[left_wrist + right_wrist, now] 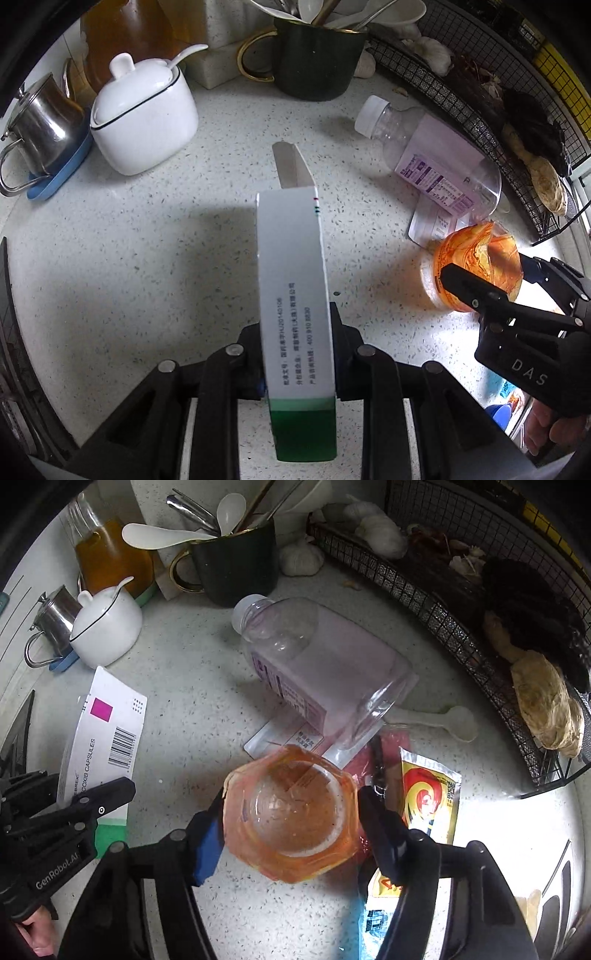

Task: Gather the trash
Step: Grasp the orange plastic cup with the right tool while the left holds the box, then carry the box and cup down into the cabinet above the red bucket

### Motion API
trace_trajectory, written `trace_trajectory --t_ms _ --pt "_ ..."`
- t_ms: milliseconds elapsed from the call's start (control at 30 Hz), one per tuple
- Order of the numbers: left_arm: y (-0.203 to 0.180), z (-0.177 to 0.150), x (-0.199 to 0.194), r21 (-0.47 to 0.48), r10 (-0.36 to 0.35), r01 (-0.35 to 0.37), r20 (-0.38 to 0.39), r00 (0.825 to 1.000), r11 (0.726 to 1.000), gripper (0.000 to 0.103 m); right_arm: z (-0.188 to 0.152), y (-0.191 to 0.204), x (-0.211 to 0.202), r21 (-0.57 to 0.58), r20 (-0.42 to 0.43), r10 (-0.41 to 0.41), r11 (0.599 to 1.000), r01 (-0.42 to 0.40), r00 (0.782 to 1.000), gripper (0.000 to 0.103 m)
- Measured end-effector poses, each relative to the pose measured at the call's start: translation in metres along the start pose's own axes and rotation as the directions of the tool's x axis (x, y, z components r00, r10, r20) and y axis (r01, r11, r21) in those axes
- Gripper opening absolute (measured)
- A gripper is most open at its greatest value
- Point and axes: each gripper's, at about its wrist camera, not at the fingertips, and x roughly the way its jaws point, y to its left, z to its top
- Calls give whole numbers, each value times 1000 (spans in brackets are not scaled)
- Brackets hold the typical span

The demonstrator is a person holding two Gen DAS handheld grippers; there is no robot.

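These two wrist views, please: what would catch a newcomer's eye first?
The orange plastic cup at the centre of the right view, sitting between the fingers of the right hand-held gripper, stands out first. Next comes the white and green medicine box clamped upright in the left hand-held gripper, mid-counter. Behind the cup, a clear empty bottle lies on its side beside the black wire basket.

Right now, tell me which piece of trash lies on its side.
The clear plastic bottle with the white cap; the orange cup stands upright, the box is held.
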Motion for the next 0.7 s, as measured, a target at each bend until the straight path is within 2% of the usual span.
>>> trace_trajectory --t_ms 267,567,700 --pt "-11 -28 -32 12 9 -9 28 1000 1000 23 -18 7 -27 -21 31 24 1000 -23 999 63" --pt "-40 -86 -92 1 -7 6 75 997 1000 23 -72 12 -90 -36 100 68 997 -64 993 63" --pt "-58 -118 -117 -16 26 -25 106 994 1000 23 -105 5 -125 -76 144 87 994 -77 986 63"
